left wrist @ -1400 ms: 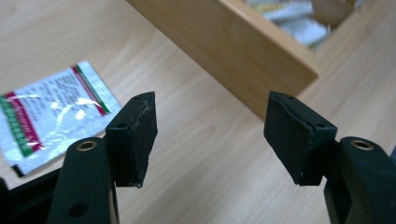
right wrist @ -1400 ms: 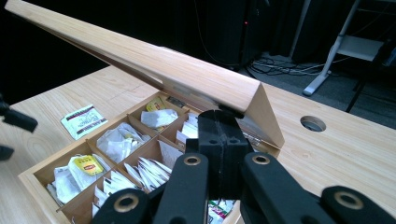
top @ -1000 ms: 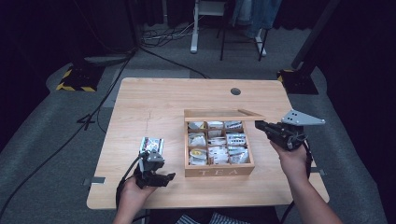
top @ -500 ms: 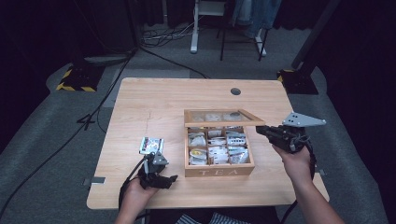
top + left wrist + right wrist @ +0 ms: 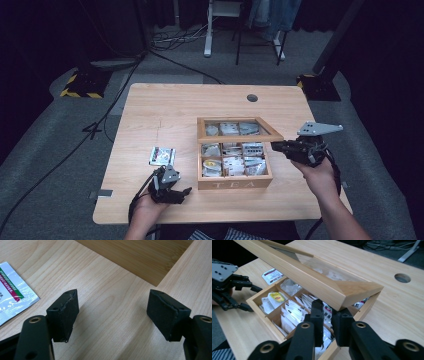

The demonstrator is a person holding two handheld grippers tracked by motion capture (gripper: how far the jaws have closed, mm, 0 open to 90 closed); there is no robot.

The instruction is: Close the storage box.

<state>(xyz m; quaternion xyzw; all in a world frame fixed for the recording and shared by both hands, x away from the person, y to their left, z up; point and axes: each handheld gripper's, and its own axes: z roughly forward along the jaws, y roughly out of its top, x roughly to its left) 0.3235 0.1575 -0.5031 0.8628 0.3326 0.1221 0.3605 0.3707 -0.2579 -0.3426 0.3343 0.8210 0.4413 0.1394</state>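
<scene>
The right tool [image 5: 327,322] is pinching the front corner of the tea box's glass lid [image 5: 239,131], propping it half open, its jaws just loosening. The left tool [image 5: 170,186], jaws spread and just widening, is hovering empty over the bench [image 5: 165,110]; a tea sachet [image 5: 162,156] is lying at its 11 o'clock.

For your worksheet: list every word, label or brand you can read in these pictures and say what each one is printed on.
"TEA": on the front wall of the wooden tea box.
Print on the sachet lying on the table: blurred, unreadable.
Yellow label on a tea bag in the box: too small to read.
</scene>
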